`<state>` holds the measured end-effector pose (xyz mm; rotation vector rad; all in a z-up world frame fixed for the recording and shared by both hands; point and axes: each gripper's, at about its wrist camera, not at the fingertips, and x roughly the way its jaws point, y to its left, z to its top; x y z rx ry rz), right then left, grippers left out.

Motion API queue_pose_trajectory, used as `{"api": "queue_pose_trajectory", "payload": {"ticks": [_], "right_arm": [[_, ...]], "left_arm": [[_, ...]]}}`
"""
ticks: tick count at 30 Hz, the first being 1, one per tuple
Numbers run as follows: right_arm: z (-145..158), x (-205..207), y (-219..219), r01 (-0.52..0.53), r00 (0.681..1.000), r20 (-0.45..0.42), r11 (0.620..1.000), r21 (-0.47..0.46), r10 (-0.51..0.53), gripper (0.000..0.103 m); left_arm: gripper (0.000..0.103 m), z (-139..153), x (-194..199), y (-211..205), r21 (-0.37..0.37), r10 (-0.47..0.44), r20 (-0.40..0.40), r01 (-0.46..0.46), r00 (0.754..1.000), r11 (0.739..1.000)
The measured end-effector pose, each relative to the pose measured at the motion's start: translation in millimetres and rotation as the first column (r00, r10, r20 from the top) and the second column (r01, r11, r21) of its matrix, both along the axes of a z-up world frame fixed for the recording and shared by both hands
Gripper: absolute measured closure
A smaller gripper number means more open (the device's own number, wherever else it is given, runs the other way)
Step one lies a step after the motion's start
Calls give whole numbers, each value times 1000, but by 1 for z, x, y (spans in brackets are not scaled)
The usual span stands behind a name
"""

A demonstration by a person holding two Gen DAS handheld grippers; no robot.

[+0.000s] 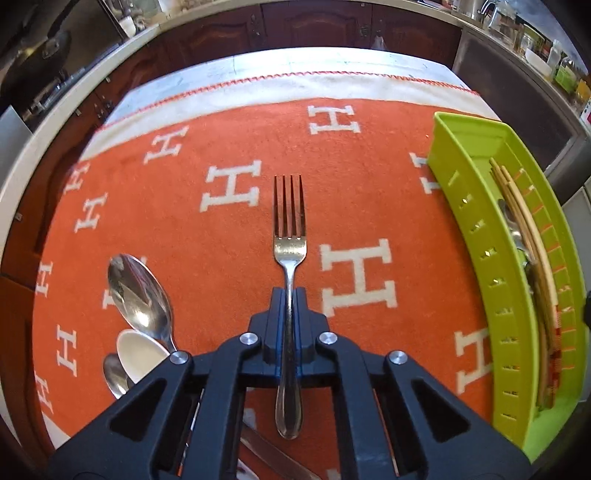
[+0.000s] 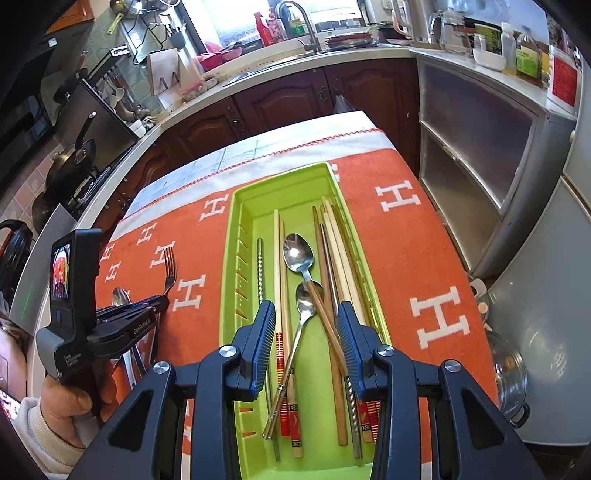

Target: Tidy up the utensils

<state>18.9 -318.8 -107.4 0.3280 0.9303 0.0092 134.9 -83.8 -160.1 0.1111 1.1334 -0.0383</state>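
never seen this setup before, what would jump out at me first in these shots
The fork, clamped by its handle in the left gripper, tines forward over the orange cloth. Next, the lime-green tray of chopsticks and spoons, under the open right gripper.

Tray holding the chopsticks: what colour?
Lime green tray, plain; clearest in the right wrist view.

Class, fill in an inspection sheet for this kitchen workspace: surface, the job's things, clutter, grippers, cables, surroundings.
Surface: orange cloth with white H pattern.
Job's things: fork clamped by the handle; green tray holding spoons and chopsticks; loose spoons lie on the cloth.
Clutter: nothing seen on the cloth.
Grippers: left gripper shut on the fork; right gripper open above the tray.
Cables: nothing seen.
Surroundings: wooden cabinets, sink faucet, bottles on the counter.
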Motion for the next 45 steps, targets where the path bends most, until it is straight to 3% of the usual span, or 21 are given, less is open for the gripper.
{"api": "queue_pose_trajectory", "payload": {"ticks": [6,10,14,18,22,30,42,44,45], "right_arm": [[-2,-3,-5,15,1000,3,1000,15,-15,68],[-1,-6,-8,21,1000,4,999,30,-21,68],[2,-11,-13,35,999,14,999,31,-35,68],[5,-18,-21,66,998,25,998,10,-66,68],[8,-23,-32,105,994,32,994,-11,-105,68],[3,-25,-54,150,989,16,989,3,-150,68],[15,-21,-25,82,996,42,997,11,-82,68],[19,-22,-16,64,997,49,998,14,-65,67],[22,-22,-12,56,997,50,998,15,-57,66]], "left_arm": [[101,40,-11,-4,-163,-63,-65,51,996,985],[101,70,-17,-20,-282,-128,-96,96,987,955],[101,91,-20,-56,-348,-198,-87,156,976,924],[101,93,-20,-91,-338,-246,-72,208,967,918],[101,73,-11,-118,-325,-248,-106,203,963,924],[101,52,-8,-123,-271,-249,-130,207,960,940],[96,74,-41,-67,-158,-248,-57,236,967,959],[91,81,-46,-50,-150,-233,-41,224,972,963],[84,85,-49,-37,-152,-217,-32,210,976,966]]}}
